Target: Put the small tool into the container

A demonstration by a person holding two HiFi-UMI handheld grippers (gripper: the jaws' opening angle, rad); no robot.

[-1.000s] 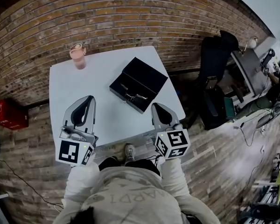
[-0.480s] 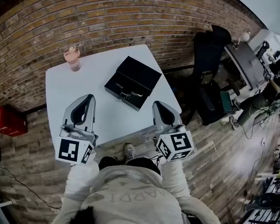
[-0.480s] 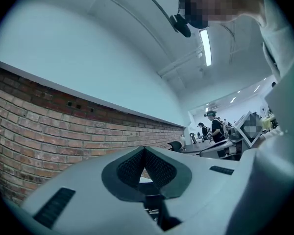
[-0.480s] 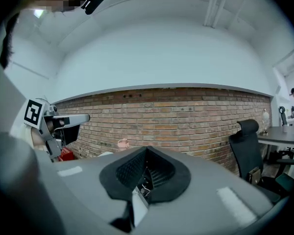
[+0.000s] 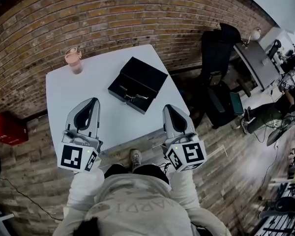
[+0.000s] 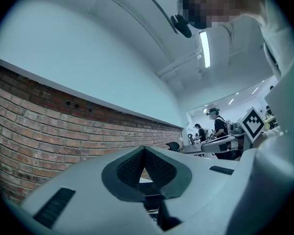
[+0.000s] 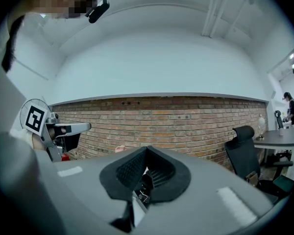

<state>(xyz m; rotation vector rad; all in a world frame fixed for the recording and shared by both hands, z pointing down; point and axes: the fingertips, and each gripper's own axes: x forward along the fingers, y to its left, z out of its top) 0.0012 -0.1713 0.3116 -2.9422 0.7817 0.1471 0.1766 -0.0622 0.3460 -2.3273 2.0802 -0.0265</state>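
Our left gripper (image 5: 92, 103) and right gripper (image 5: 168, 108) are closed and empty at the table's (image 5: 73, 95) near edge. The small tool (image 5: 129, 96) seems to lie inside the container (image 5: 143, 75) near the far right corner, so we should avoid bumping it.

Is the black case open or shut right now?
Open: the black case lies spread in two halves, with the small metal tool showing inside the nearer half.

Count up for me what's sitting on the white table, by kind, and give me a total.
Pink cup: 1
Open black case: 1
Small metal tool lying inside the case: 1
Total: 3
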